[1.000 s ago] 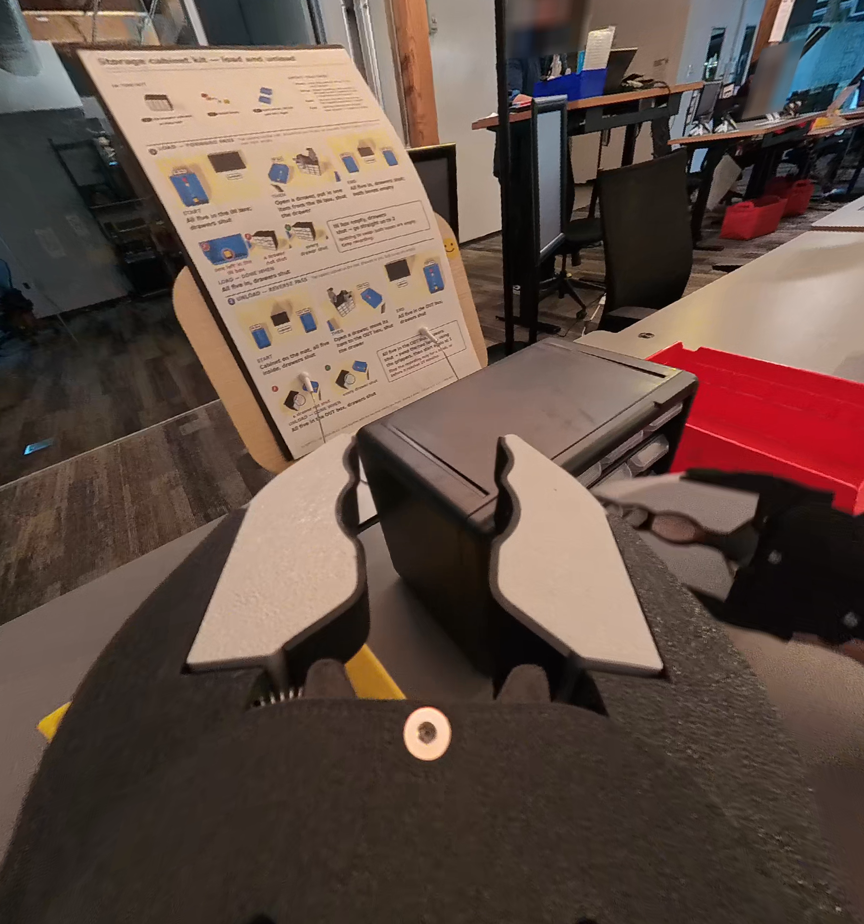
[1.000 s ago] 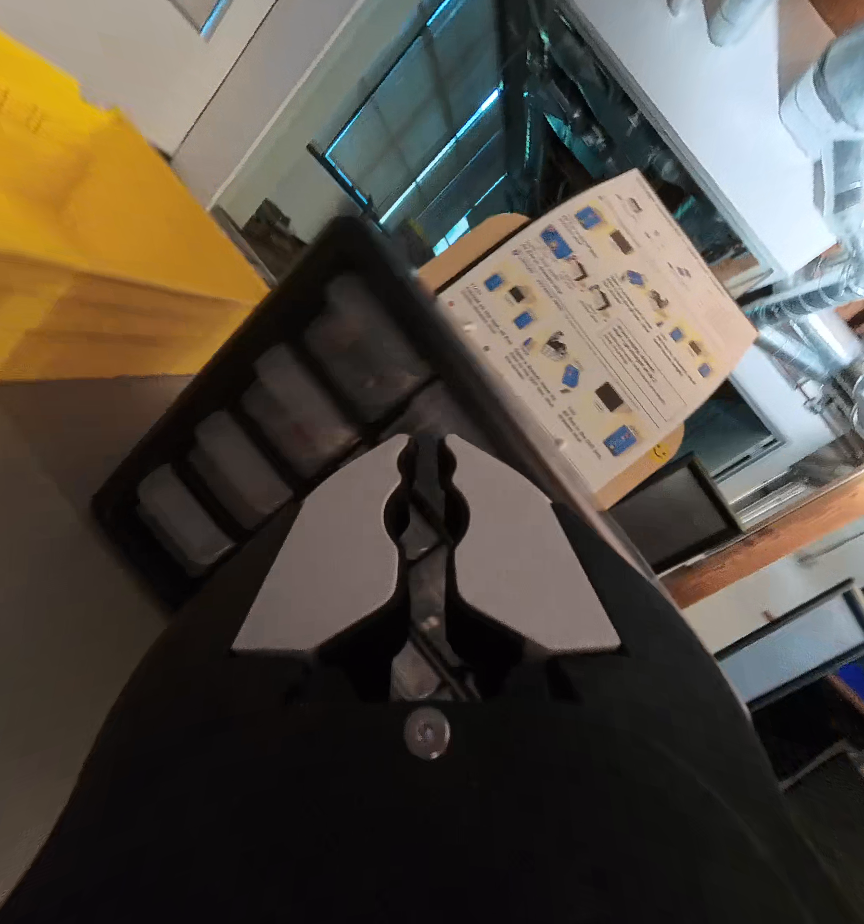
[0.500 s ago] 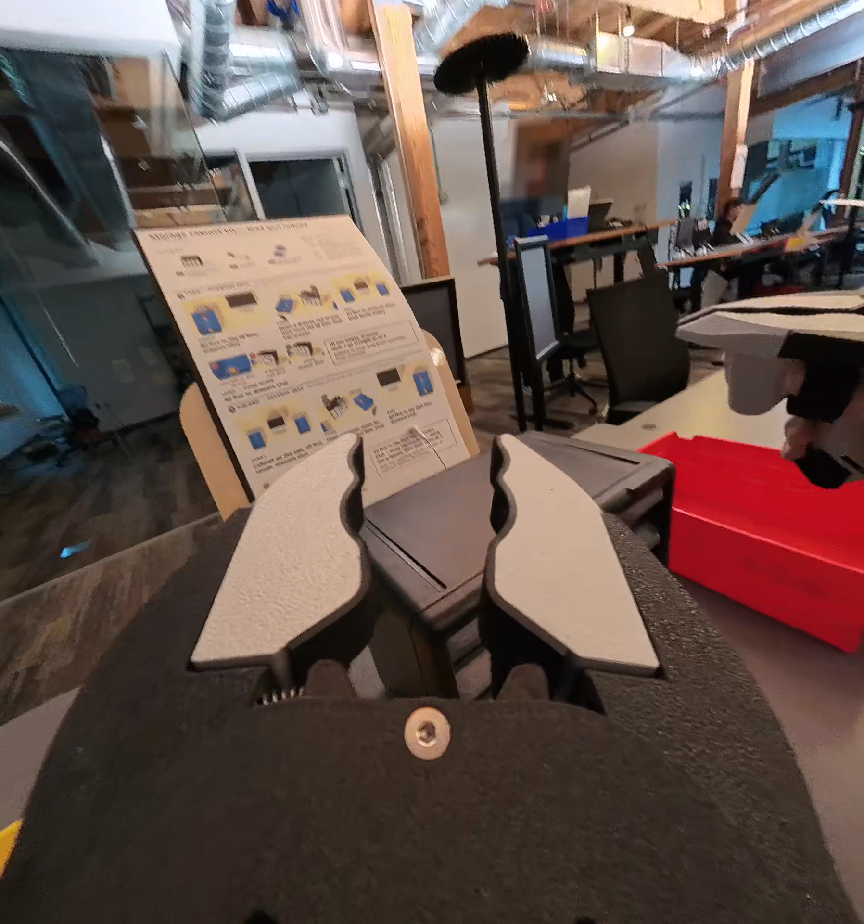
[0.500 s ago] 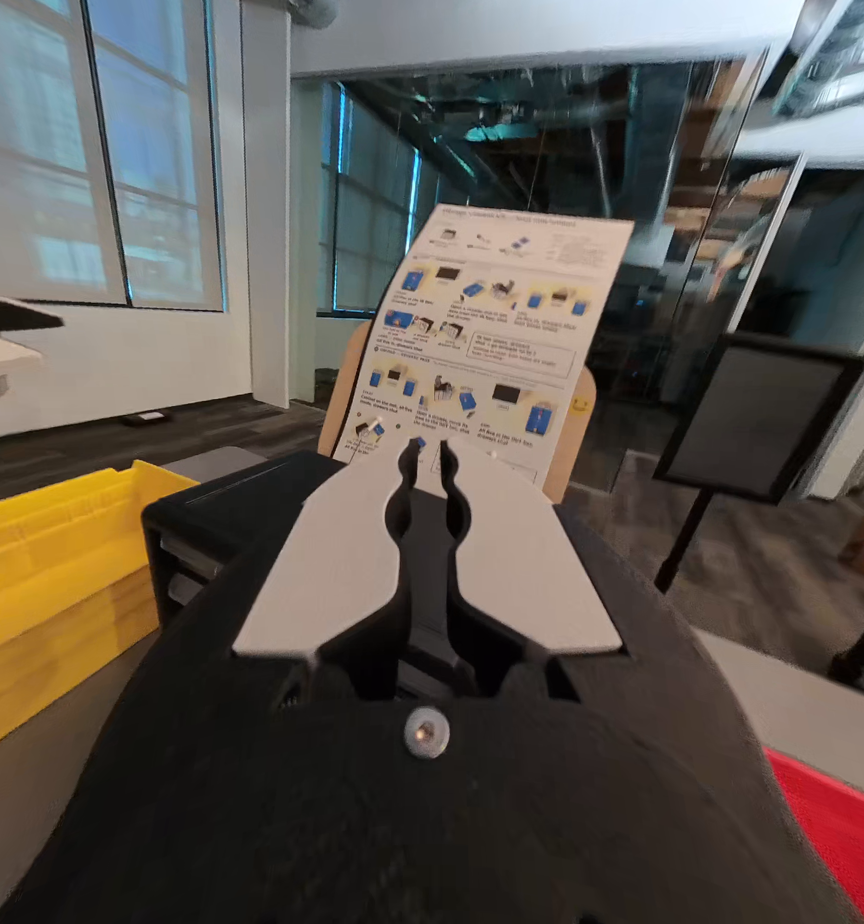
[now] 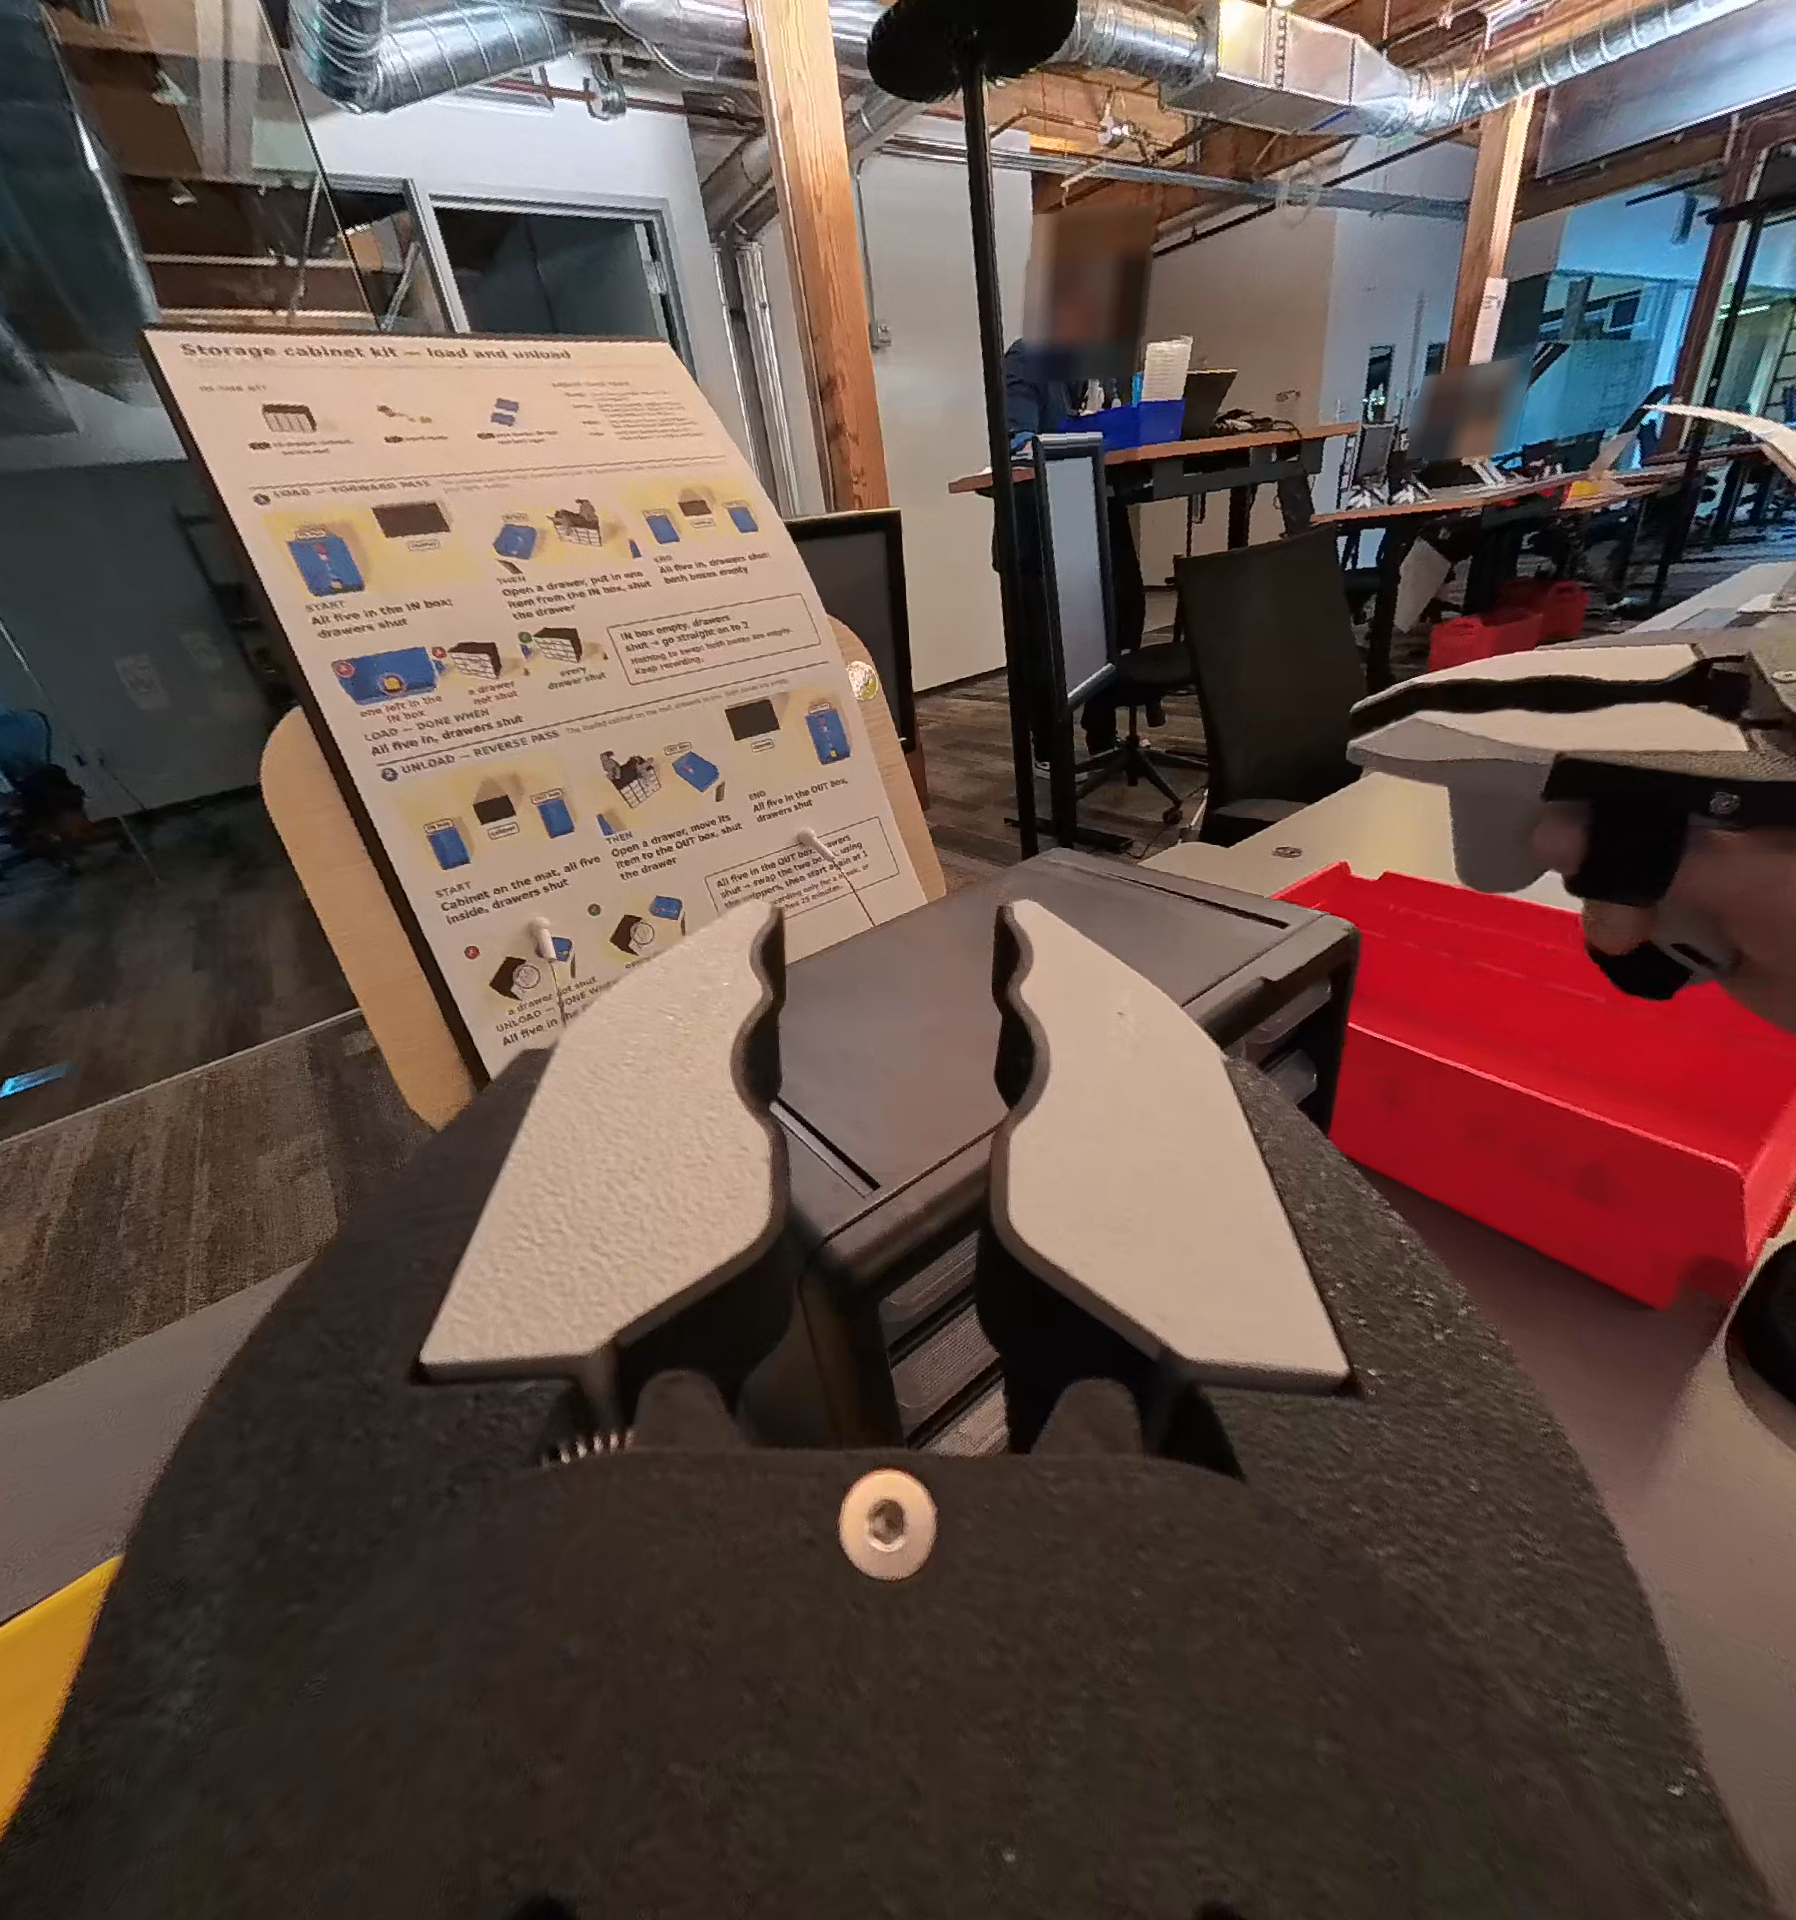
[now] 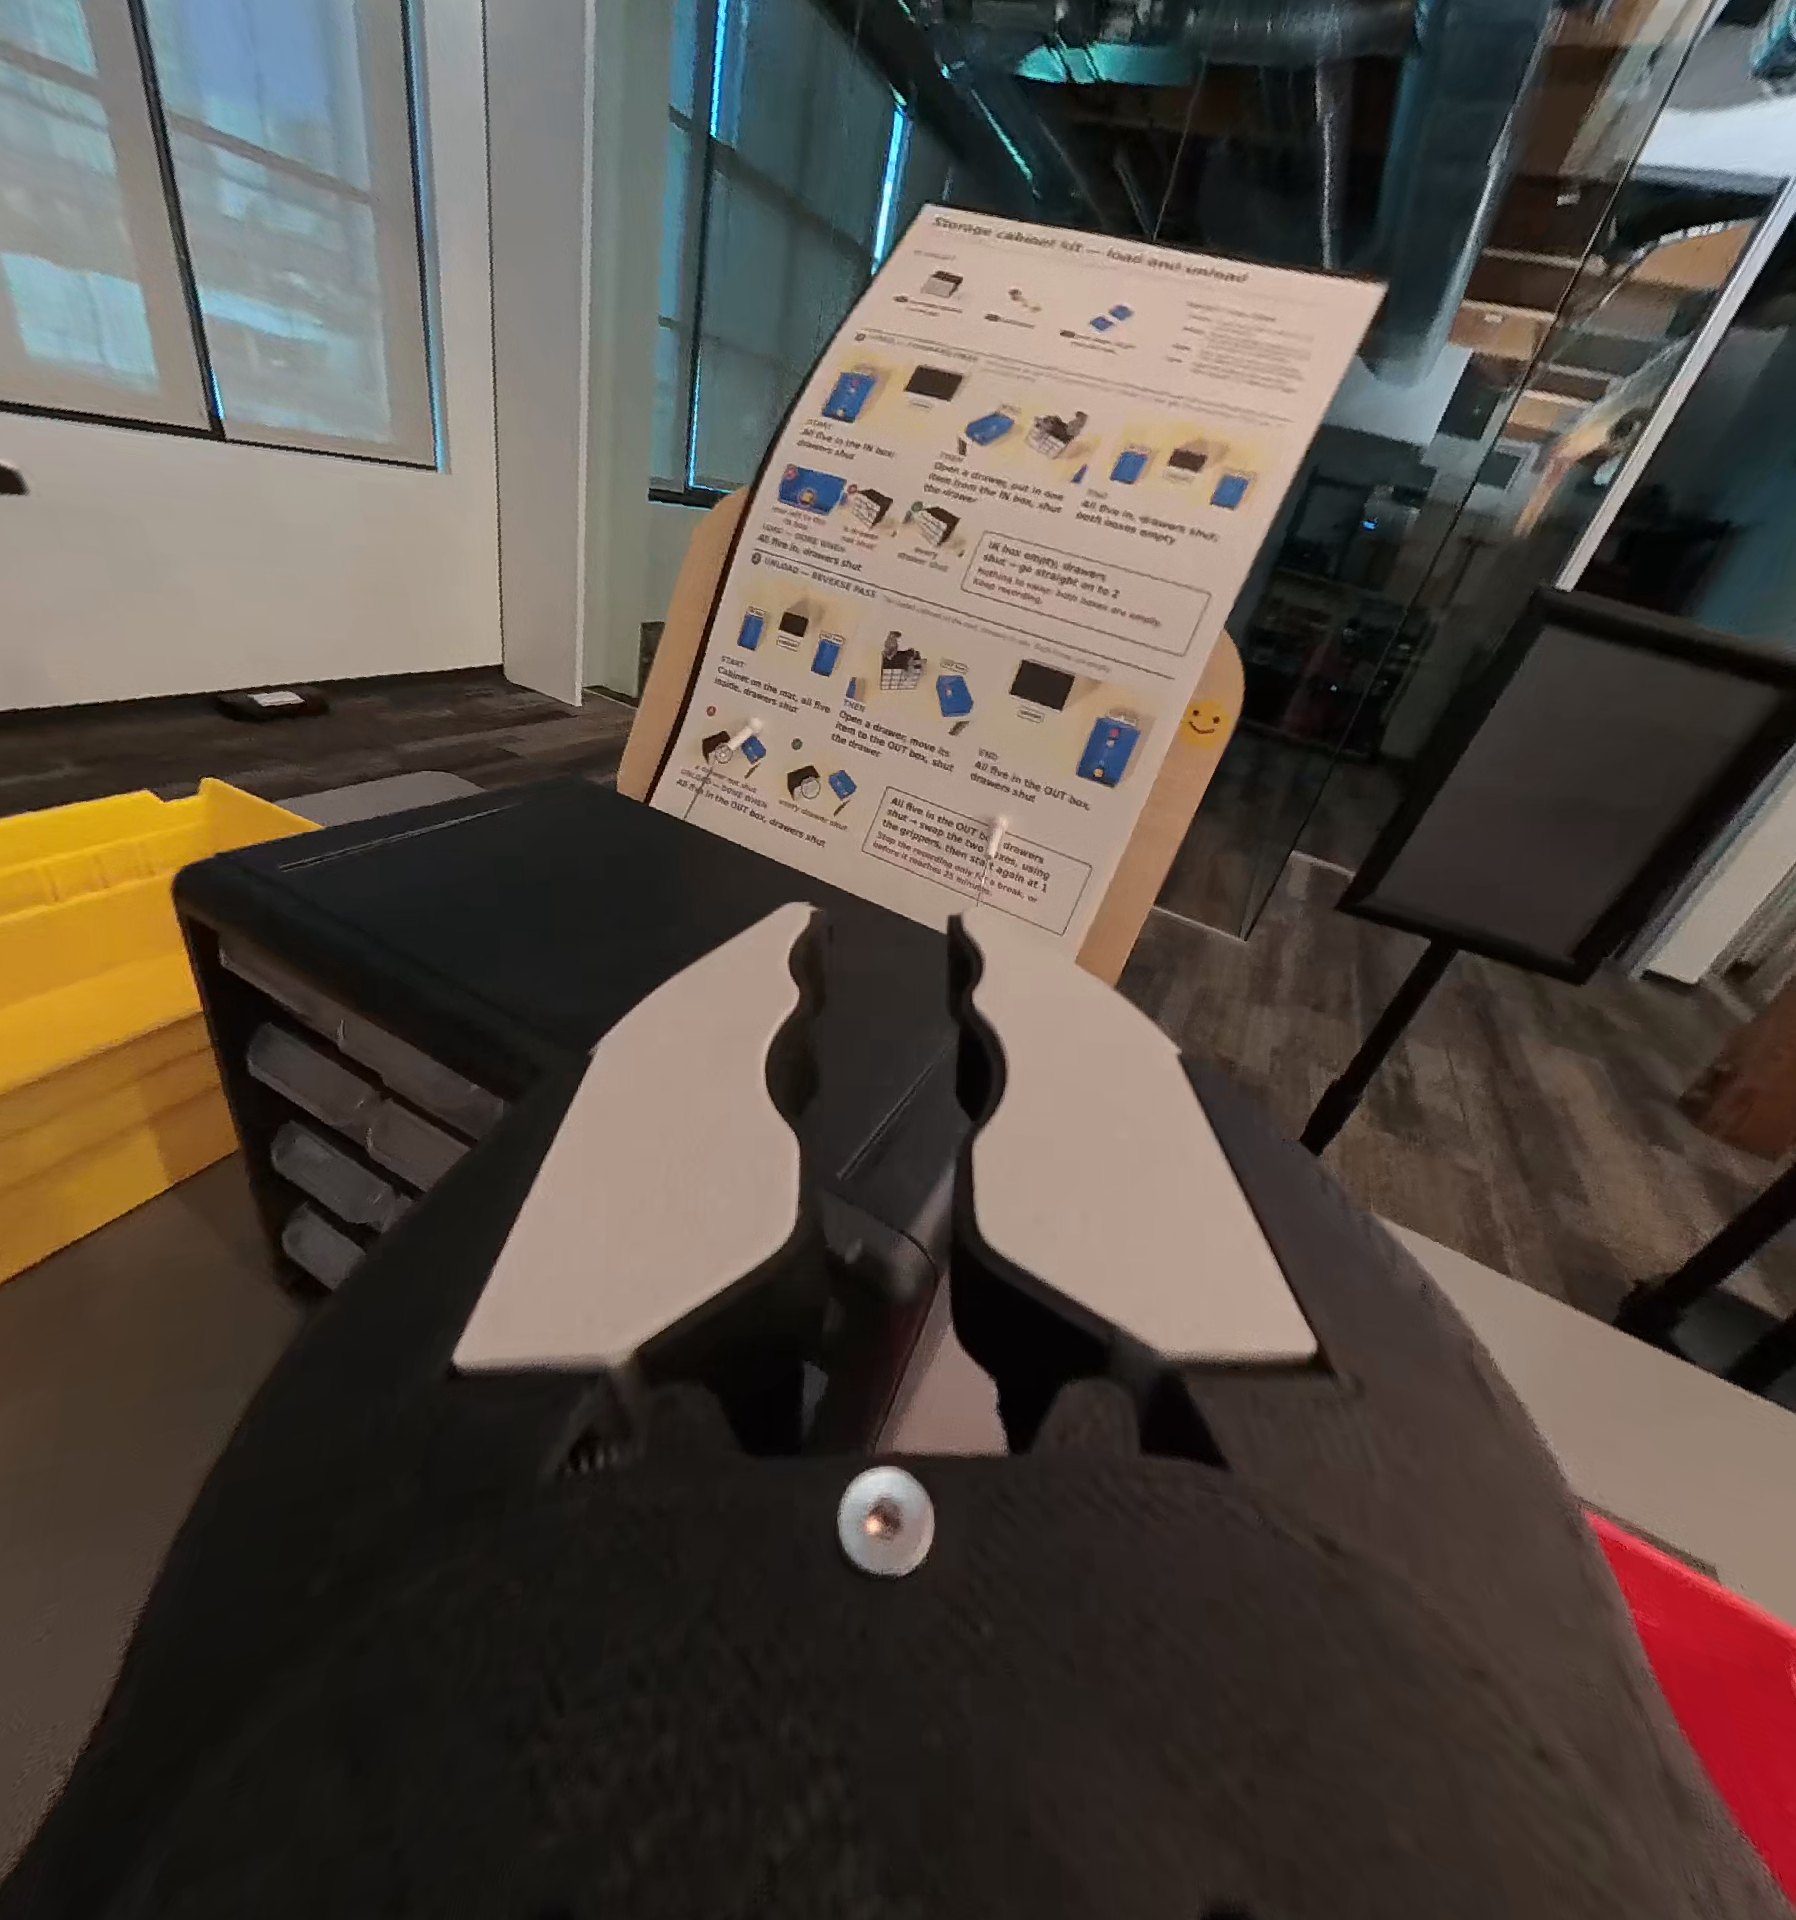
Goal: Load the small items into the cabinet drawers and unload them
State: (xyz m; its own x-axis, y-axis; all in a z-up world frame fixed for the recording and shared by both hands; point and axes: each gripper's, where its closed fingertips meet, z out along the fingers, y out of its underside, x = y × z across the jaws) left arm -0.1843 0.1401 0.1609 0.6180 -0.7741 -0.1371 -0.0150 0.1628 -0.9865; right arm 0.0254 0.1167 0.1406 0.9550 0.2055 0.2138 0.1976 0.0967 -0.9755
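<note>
Both claws are spread and pinch nothing: the left claw (image 5: pixel 886 977) fills the lower centre of its frame, the right claw (image 6: pixel 883 971) likewise in its own. Each hovers above the black cabinet (image 5: pixel 1060 977), likely lining up on a drawer. Its clear drawers (image 6: pixel 354 1122) sit pushed in at centre left. A yellow bin (image 6: pixel 52 997) at far left and a red bin (image 5: pixel 1559 1081) at right flank it on the worktop (image 6: pixel 63 1455), handy for loading. No small items show.

Parted gripper (image 6: pixel 883 935) above black cabinet (image 6: pixel 520 894)
</note>
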